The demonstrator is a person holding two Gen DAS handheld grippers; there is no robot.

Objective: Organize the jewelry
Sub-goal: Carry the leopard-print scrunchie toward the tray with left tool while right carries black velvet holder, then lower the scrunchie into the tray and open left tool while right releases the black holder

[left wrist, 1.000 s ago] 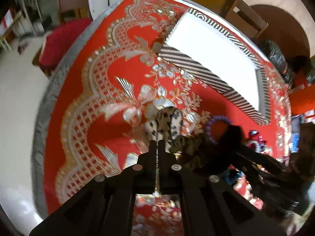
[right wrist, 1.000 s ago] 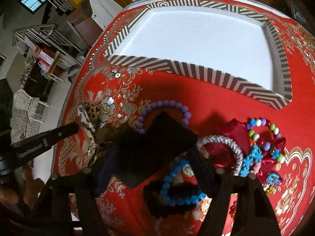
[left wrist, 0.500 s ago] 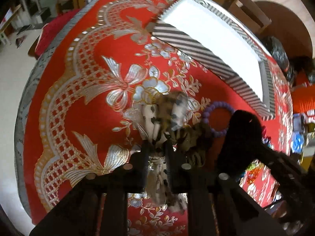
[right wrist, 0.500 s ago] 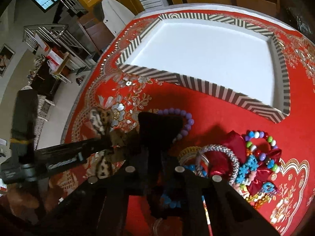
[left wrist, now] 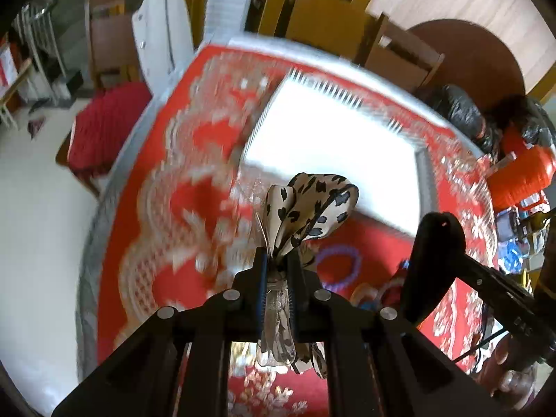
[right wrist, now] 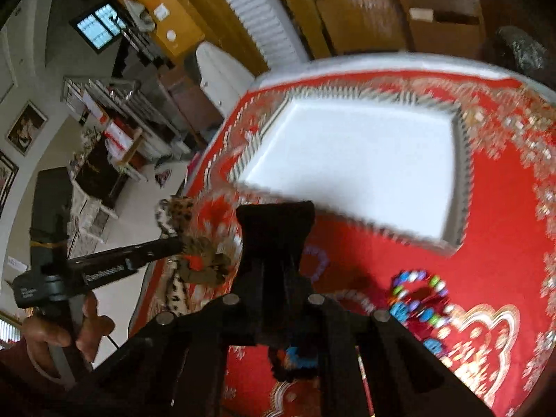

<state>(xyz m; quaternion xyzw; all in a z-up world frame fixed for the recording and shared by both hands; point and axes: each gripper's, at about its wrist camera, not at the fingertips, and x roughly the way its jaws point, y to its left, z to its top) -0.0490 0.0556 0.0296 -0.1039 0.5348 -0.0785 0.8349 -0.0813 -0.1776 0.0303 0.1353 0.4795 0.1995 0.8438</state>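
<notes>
My left gripper (left wrist: 279, 264) is shut on a leopard-print fabric bow (left wrist: 309, 208), which hangs in the air above the red cloth. The bow's tails trail down between the fingers. In the right wrist view, my right gripper (right wrist: 274, 271) is shut on a black fabric hair piece (right wrist: 276, 229), also lifted. The left gripper (right wrist: 166, 246) and its leopard-print bow (right wrist: 173, 212) show to the left of it. The black piece (left wrist: 434, 253) appears at the right of the left wrist view. A white tray with a striped rim (left wrist: 330, 139) (right wrist: 458, 173) lies beyond both grippers.
A purple bead bracelet (left wrist: 338, 266) (right wrist: 316, 264) lies on the red patterned tablecloth (right wrist: 504, 243). Right of it is a pile of colourful bead jewelry (right wrist: 417, 299). A blue bead bracelet (right wrist: 299, 358) sits under my right gripper. A hand (right wrist: 52, 333) holds the left gripper. Chairs stand around the table.
The right jaws closed on the black piece and the left jaws on the leopard bow. Both grippers then rose, lifting the pieces off the cloth.
</notes>
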